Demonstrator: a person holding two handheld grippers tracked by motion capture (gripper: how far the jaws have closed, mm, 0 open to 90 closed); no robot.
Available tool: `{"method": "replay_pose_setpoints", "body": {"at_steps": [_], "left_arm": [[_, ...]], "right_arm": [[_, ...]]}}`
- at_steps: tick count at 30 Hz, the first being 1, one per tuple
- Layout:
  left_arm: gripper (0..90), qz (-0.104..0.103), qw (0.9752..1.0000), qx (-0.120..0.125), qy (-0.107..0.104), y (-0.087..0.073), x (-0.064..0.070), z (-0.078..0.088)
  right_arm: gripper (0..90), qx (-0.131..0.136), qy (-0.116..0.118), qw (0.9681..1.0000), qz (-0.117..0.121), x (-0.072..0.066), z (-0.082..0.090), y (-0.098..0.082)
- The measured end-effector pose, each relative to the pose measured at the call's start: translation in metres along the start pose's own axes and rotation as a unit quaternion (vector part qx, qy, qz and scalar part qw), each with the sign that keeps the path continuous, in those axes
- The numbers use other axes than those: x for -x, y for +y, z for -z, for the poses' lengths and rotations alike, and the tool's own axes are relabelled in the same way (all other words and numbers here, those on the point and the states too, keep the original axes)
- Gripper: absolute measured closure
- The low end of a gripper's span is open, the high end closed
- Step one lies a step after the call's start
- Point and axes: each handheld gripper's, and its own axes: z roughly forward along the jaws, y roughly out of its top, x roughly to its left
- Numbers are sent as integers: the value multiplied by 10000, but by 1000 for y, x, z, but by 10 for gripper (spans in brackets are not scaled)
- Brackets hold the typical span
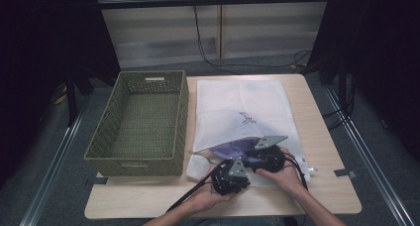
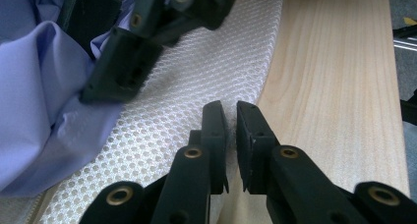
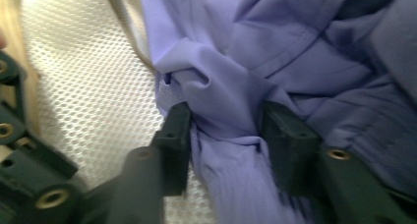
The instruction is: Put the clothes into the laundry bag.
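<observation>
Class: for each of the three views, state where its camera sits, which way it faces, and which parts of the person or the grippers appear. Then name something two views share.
High view: above the person's side, facing forward and down on the table; both forearms and grippers.
Left gripper view: rides the left gripper, jaws pinching the mesh bag edge.
Right gripper view: rides the right gripper, jaws around the purple garment.
Shared: bag and garment.

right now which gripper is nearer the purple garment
Right. The right gripper has a fold of the purple garment between its jaws; the left gripper pinches the white mesh laundry bag beside it.
</observation>
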Motion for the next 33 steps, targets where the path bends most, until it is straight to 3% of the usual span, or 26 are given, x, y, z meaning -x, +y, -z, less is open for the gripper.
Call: {"method": "replay_pose_setpoints", "body": {"at_steps": [2,4,5,7,8,10,23,33], "left_arm": [[831,-169,9998,-82,4,1,0,1],[831,-105,9999,0,0,0,0,0],[831,-247,9996,-152,-15,1,-2,2],[831,-235,9996,-129,-32,0,-2,2],[831,-55,10000,-2,-28,0,0,0],[835,-47,10000,-65,-43,1,0,1],[876,-47,9999,-96,-125,2,0,0],[878,-64,9999,-122,-57,2,2,0]], "right_arm": [[692,18,-49,9998,-215,4,0,1],[704,17,-60,9997,-246,4,0,1],[737,28,-47,9998,-214,4,-1,1],[755,21,-53,9997,-224,4,-1,2],[795,-7,-71,9998,-191,4,-1,3],[816,-11,-46,9997,-236,4,-2,4],[838,-13,-49,9995,-320,10,-4,8],[836,47,-67,9992,-396,15,-8,11]]}}
